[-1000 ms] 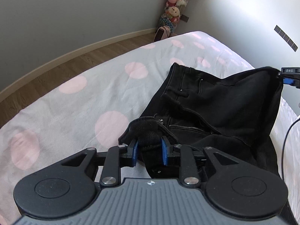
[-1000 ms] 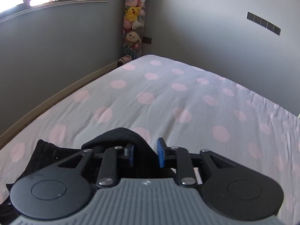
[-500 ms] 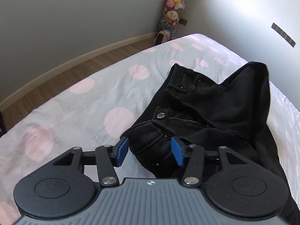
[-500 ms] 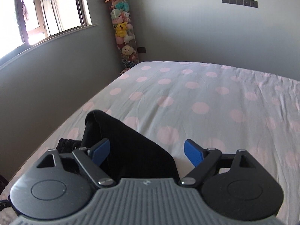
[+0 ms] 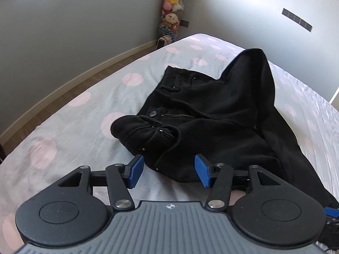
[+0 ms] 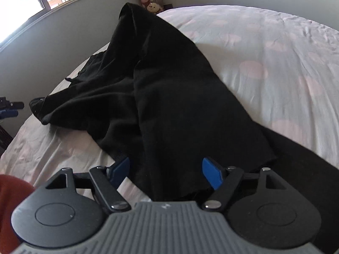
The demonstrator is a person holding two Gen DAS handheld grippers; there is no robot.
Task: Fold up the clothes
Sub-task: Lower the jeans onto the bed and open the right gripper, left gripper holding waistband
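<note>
Polka-dot bed [image 5: 63, 127] is covered by crumpled black jeans [image 5: 211, 110]. Left gripper [image 5: 169, 170] fingers opening, right gripper [image 6: 167, 170] fingers closing; cloth lies between both, ungripped.

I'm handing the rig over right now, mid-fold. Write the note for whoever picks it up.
Left gripper: jaws opening, holding nothing; the bunched waistband corner lies just ahead of its pads.
Right gripper: jaws closing, pads not yet pressing the black fabric that lies between them.
Black jeans: on the polka-dot bed sheet, button fly up, one part draped over in a raised peak.
Done: a rough fold-over.
Left: flatten the peak and waistband corner, square the edges, finish folding.
</note>
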